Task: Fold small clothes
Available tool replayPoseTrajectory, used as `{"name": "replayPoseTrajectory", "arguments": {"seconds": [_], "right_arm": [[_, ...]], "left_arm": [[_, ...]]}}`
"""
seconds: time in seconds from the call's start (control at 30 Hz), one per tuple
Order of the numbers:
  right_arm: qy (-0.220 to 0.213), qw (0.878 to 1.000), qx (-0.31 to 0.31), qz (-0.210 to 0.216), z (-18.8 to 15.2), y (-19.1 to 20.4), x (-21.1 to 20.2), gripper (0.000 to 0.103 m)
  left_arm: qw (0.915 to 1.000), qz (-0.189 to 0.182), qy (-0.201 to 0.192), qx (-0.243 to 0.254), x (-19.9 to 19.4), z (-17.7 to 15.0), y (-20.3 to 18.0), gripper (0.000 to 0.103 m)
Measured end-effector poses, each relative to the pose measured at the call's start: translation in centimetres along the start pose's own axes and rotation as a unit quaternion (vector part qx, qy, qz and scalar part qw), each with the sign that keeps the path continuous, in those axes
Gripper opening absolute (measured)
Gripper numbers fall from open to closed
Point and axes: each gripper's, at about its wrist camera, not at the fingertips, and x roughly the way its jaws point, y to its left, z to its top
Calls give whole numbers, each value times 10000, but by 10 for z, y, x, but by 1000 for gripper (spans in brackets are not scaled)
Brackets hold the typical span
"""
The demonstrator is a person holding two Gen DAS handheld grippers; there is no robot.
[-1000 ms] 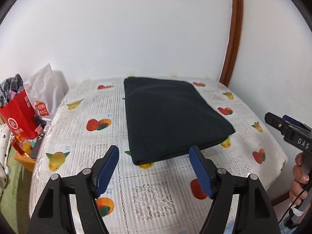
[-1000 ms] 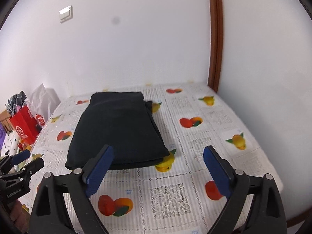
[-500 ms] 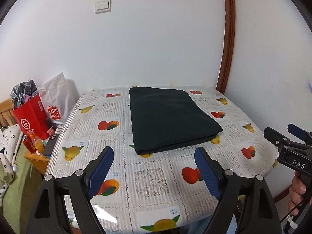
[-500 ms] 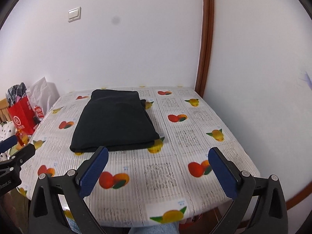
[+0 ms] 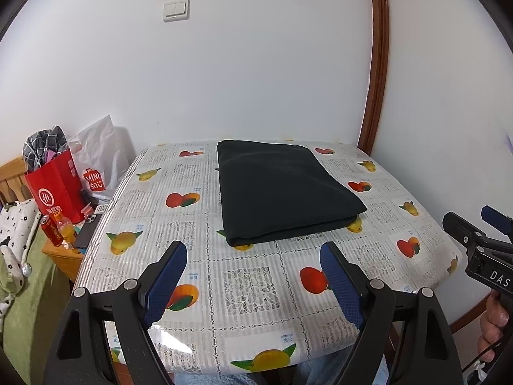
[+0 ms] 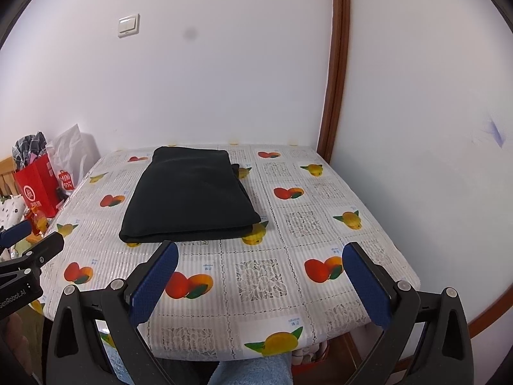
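Folded black garment [image 5: 282,189] flat on table [image 5: 250,292], well beyond both released, empty tongs [image 5: 253,276] [image 6: 259,276].

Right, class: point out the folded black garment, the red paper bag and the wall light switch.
folded black garment [image 5: 282,189]: left wrist view, middle of its top face.
red paper bag [image 5: 56,189]: left wrist view, its front panel above the round logo.
wall light switch [image 6: 129,25]: right wrist view, centre of the plate.
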Motion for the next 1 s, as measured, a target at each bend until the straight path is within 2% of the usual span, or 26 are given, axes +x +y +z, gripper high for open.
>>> {"name": "replayPoseTrajectory", "arguments": {"seconds": [1.0], "right_arm": [[14, 10000, 59, -46, -5, -3, 3, 101]], "left_arm": [[10000, -26, 45, -18, 0, -4, 4, 84]]}}
